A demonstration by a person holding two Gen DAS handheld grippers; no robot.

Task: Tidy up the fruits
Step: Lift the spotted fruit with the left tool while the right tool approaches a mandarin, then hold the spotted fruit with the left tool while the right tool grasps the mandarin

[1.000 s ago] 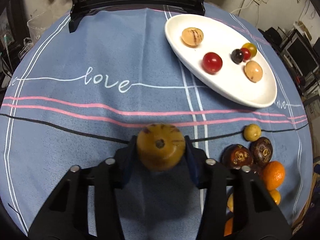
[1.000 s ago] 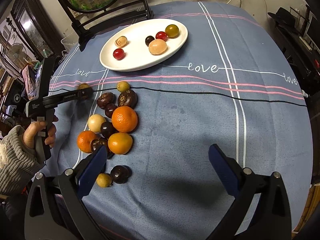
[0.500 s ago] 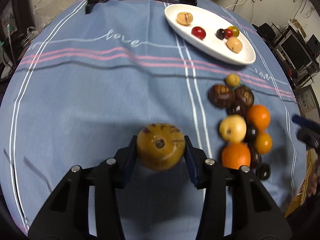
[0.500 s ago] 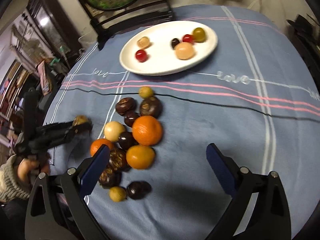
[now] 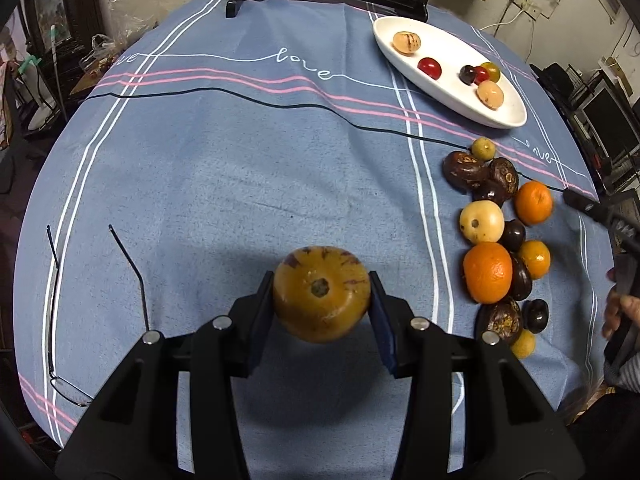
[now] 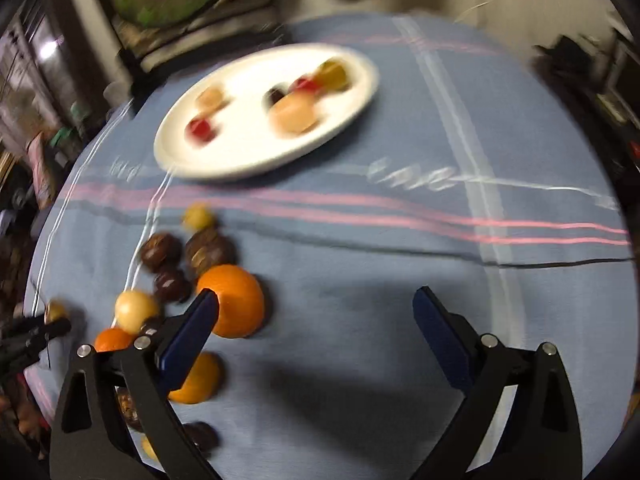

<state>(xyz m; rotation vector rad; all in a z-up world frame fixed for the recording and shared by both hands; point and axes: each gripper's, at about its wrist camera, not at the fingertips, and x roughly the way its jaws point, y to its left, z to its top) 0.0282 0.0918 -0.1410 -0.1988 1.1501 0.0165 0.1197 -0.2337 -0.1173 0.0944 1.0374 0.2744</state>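
Yellow-brown fruit (image 5: 321, 293) clamped in the left gripper (image 5: 321, 296), above bare blue surface (image 5: 240, 168).
Keep it level and set it gently apart from the fruit pile (image 5: 496, 240) (right gripper (image 6: 316, 320) jaws wide, empty, beside an orange (image 6: 236, 300)).

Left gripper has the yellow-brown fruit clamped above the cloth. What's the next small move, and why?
Probably lower the left gripper and set the fruit on the bare cloth beneath it. It hangs over open cloth, well apart from the pile and the plate, which suggests a new group starting there.
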